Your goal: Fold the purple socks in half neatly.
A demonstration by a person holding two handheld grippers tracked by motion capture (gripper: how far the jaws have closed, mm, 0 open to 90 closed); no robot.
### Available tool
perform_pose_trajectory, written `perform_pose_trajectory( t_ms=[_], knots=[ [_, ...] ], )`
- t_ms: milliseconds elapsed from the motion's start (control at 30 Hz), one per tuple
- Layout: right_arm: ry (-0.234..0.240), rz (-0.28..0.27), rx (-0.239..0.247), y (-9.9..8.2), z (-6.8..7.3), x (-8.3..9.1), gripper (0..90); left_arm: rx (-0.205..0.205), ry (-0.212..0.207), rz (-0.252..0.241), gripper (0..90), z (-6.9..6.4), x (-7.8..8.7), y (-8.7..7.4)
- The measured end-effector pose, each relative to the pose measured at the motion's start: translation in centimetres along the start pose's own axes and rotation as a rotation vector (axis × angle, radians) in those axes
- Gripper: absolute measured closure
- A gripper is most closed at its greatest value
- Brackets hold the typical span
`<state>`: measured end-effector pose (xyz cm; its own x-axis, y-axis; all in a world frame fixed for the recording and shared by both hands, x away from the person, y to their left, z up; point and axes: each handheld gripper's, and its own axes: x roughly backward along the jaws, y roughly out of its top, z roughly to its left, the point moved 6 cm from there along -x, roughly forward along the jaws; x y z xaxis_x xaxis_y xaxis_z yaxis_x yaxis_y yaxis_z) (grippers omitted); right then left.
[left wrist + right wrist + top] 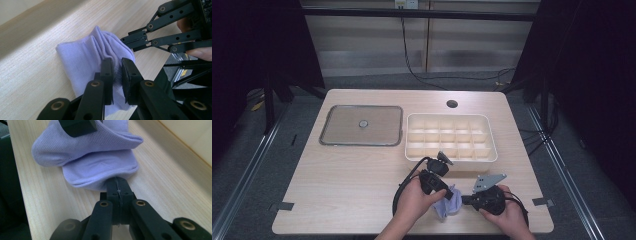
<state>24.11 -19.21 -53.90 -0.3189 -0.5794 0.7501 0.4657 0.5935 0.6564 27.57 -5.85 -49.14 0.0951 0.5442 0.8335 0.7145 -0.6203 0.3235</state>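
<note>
Table (352,190): pale wood, under both grippers. Tray (492,145): cream, compartmented, just beyond the left gripper. Lid (332,135): clear, farther off to its left. Sock (85,57): lilac, folded, lying between the grippers. Left gripper (117,75): jaws nipping sock fabric. Right gripper (117,185): jaws pressed together on the sock's edge.

We see a pale wooden table (362,190) on grey carpet (412,80). At twelve o'clock stand beige wall panels (372,45) with a black cable (409,60) hanging down. Dark curtains (257,45) close nine and three o'clock, metal rails (247,165) beside them.
</note>
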Motion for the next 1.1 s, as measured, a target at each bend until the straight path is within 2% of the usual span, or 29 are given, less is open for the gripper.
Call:
perform_pose_trajectory(
  t_ms=[433,500,700,833,1000,1100],
  knots=[
    [0.001,-0.002,-0.003,-0.02,-0.01,0.01,89.9,0.005,-0.014,-0.003,79.3,-0.29,-0.29,0.02],
    [0.001,0.0,-0.005,-0.04,0.01,0.02,90.0,-0.007,-0.011,0.009,79.0,-0.3,-0.23,0.03],
    [0.005,-0.002,-0.012,-0.04,-0.02,0.01,89.7,-0.007,-0.013,0.0,78.3,-0.34,0.0,0.06],
    [0.005,-0.002,-0.012,-0.06,0.01,0.02,89.8,0.002,-0.017,0.001,78.2,-0.46,-0.26,-0.03],
    [0.006,-0.006,-0.006,-0.06,-0.06,0.01,89.7,-0.006,-0.03,0.005,77.6,-0.67,-0.65,0.03],
    [0.004,-0.007,-0.007,-0.08,-0.02,0.02,89.7,-0.003,-0.021,0.003,77.6,-0.77,-0.82,0.04]
  ],
)
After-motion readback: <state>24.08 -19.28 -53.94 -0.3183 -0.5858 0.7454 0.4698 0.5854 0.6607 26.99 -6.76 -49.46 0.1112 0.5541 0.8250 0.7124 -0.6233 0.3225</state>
